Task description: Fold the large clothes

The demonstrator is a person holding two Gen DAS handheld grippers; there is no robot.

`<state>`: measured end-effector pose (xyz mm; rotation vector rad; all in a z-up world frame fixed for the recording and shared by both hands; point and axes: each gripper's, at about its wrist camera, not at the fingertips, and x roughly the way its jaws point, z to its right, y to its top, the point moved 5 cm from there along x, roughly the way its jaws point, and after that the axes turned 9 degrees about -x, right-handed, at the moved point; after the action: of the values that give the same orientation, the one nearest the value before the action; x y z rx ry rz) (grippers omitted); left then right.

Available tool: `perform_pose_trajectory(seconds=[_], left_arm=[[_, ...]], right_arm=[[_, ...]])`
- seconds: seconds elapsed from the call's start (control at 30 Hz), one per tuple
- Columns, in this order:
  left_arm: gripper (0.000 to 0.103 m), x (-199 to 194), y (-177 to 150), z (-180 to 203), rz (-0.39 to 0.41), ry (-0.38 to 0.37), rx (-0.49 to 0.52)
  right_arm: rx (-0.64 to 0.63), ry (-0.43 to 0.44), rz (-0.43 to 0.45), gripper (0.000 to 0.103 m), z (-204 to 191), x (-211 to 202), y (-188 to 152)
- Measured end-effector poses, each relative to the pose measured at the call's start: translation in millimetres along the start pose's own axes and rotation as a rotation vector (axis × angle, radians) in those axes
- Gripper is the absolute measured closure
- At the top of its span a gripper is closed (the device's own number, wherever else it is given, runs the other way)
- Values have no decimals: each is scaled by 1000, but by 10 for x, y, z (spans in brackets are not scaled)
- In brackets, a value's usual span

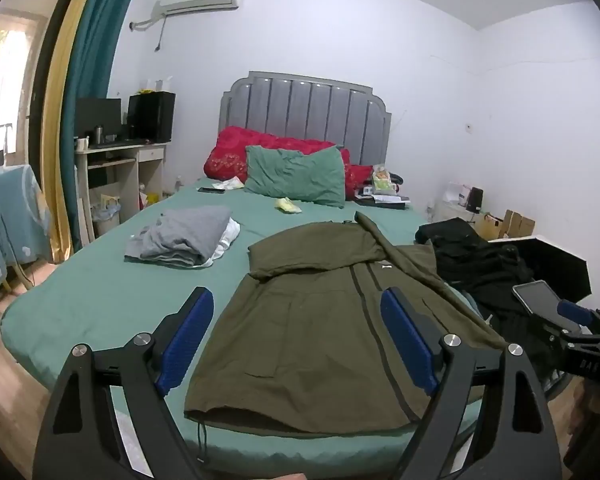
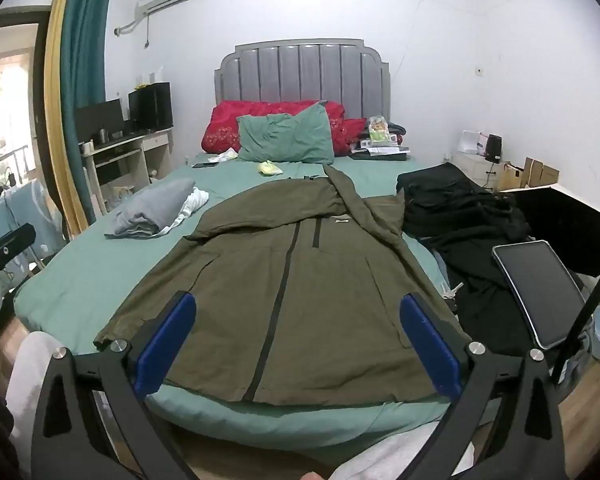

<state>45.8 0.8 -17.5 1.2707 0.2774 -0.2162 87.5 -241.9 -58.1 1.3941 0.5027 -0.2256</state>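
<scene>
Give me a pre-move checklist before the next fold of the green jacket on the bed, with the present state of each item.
1. Left gripper open, holding nothing: ok.
2. Right gripper open, holding nothing: ok.
3. Jacket front up, zipper shut: ok.
4. Both sleeves folded in: not ok; the right-side sleeve still stretches out along the body.
5. Jacket apart from the black clothes: cannot tell; the sleeve edge runs close beside them.
6. Folded grey pile apart from the jacket: ok.
</scene>
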Motion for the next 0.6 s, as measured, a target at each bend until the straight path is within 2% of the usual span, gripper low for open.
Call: perform_pose_trajectory(seconds=[0.6], left_arm=[[15, -12, 58, 10, -4, 15, 20]], right_arm=[[21, 16, 2, 2, -27, -36, 43]])
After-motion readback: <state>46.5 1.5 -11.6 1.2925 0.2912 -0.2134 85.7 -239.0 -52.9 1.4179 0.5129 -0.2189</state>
